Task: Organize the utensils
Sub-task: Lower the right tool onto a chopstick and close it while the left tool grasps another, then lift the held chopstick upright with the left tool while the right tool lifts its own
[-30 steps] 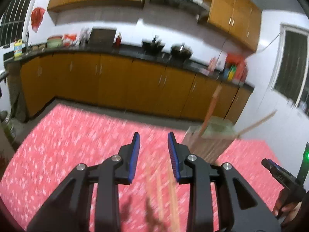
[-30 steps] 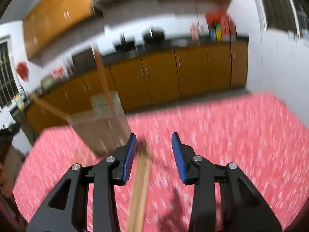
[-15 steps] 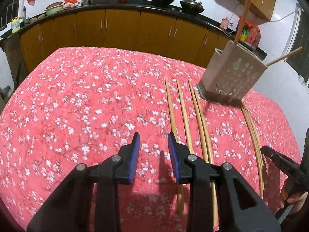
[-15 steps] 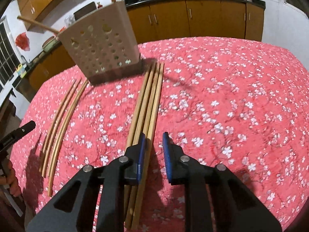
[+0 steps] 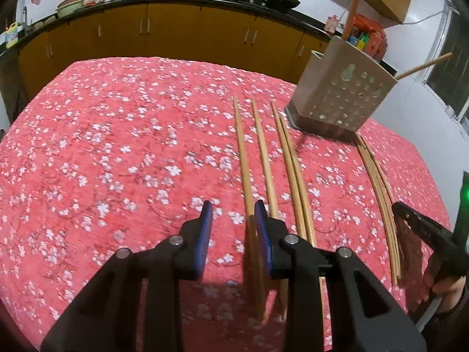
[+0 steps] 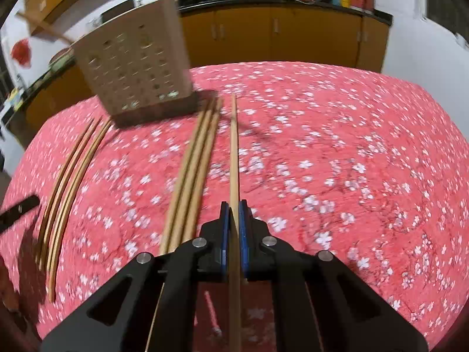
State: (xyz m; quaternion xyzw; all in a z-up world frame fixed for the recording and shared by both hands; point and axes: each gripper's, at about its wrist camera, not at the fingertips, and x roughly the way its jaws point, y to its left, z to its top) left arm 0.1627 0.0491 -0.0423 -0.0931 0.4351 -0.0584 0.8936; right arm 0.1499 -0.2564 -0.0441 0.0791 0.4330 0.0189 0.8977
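Both wrist views look steeply down, close above the red flower-patterned tablecloth, toward the beige perforated utensil holder. Left camera sits left of it, right camera right; both share that holder.

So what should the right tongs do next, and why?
Probably lift: the right tongs, which have just been closing, now pinch one chopstick lying on the tablecloth. The perforated holder stands ahead, already holding sticks.

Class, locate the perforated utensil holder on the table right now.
The utensil holder stands at the far edge of the floral tablecloth: upper left in the right wrist view, upper right in the left. Loose chopsticks lie just before it.
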